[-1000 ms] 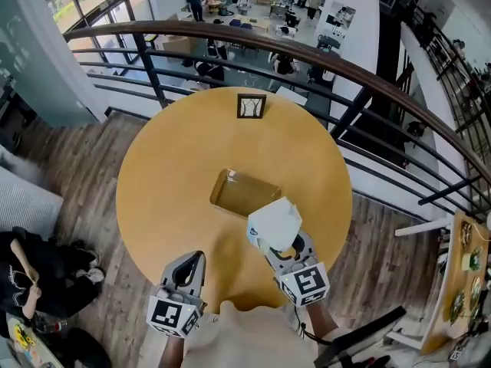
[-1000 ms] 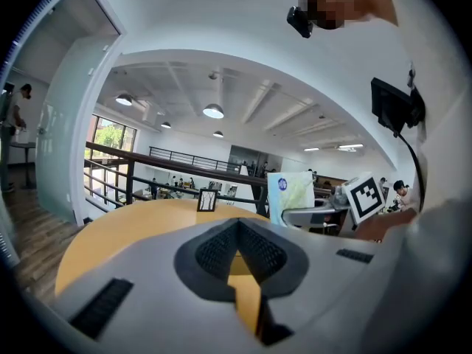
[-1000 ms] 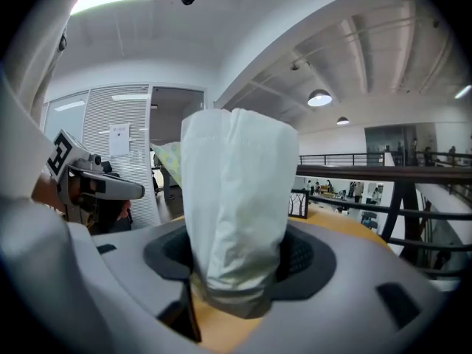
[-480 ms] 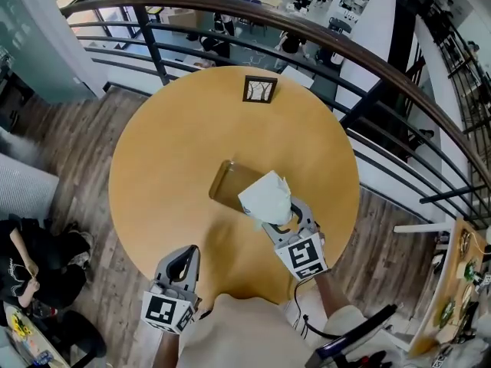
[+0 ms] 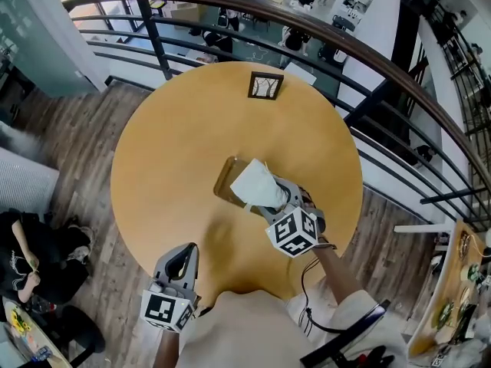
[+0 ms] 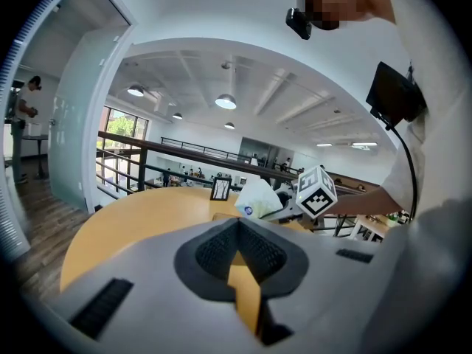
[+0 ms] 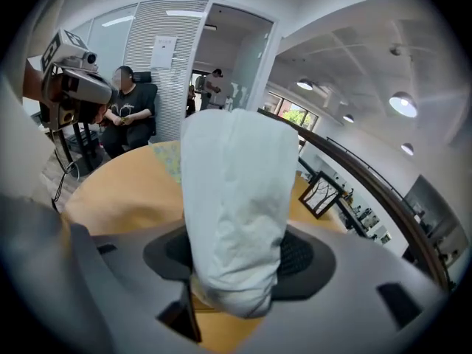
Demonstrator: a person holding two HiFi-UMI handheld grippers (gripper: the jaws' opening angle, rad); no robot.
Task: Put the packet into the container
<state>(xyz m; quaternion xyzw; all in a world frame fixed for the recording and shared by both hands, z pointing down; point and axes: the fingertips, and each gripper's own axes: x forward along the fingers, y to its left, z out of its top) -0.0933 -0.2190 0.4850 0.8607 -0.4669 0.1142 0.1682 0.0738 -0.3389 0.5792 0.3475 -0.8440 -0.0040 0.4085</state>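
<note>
- The right gripper (image 5: 284, 205) is clamped on the white packet (image 5: 257, 186). In the right gripper view the soft, pillow-like packet fills the gap between the jaws and stands up out of them.
- The left gripper (image 5: 186, 257) has its jaws together with nothing between them. It hangs at the near edge of the round wooden table (image 5: 169, 152), well apart from the work.
- The packet is held in the air, not yet in the container (image 5: 225, 181). In the head view it covers most of that shallow amber tray, and only the tray's left rim and corner show beside it.
- The deciding relation is that the container lies straight ahead of and below the right jaws, with the packet between the two.
- The packet's long axis runs from the jaws out toward the far left of the table. The visible part of the tray suggests it is turned roughly the same way, though most of it is hidden.
- The right gripper is much the nearer one, so the placing looks to be its job alone. The move likely needs a short lowering and then letting go.
- How high the packet hangs above the tray cannot be told.
- A small framed picture (image 5: 265, 85) stands at the far edge, clear of the path.
</note>
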